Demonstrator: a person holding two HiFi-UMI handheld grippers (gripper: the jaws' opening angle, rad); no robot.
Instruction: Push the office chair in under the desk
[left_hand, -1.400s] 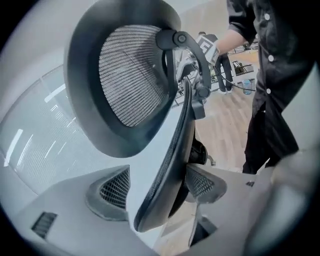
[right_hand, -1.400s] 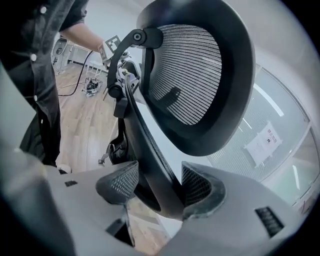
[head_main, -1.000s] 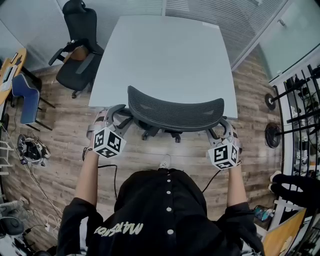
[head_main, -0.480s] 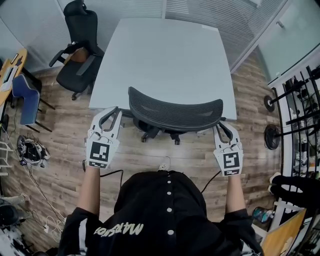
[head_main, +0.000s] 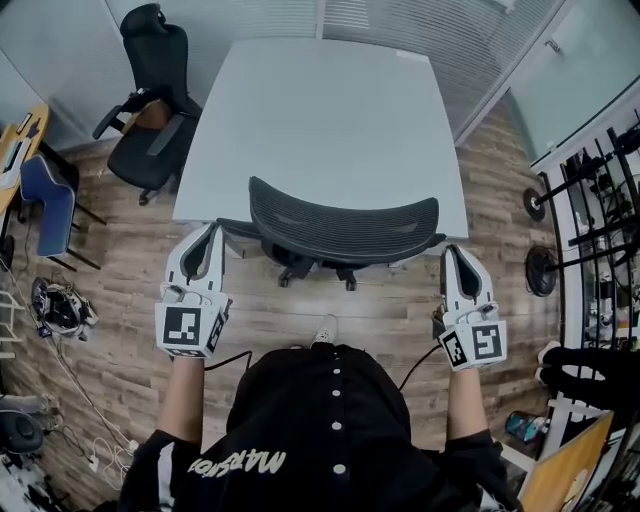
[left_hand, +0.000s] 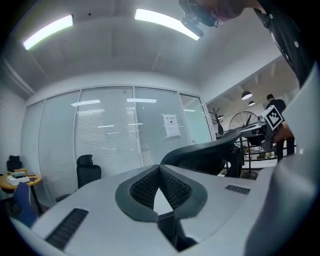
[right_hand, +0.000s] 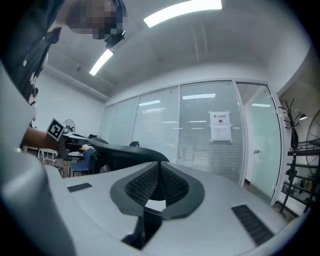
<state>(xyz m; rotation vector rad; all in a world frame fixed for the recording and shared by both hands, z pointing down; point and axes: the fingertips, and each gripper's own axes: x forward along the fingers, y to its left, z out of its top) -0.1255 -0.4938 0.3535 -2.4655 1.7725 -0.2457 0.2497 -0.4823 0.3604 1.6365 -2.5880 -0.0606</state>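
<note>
Your left gripper (head_main: 211, 236) and right gripper (head_main: 455, 256) flank the office chair (head_main: 345, 226) without touching it, jaws just closed together on nothing. The chair's back sits at the table's (head_main: 330, 110) near edge, so the push looks finished.

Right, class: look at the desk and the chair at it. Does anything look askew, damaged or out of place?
Nothing stands out. The office chair sits tucked in, roughly square to the desk, and looks whole. No spill shows on the wooden floor around it.
</note>
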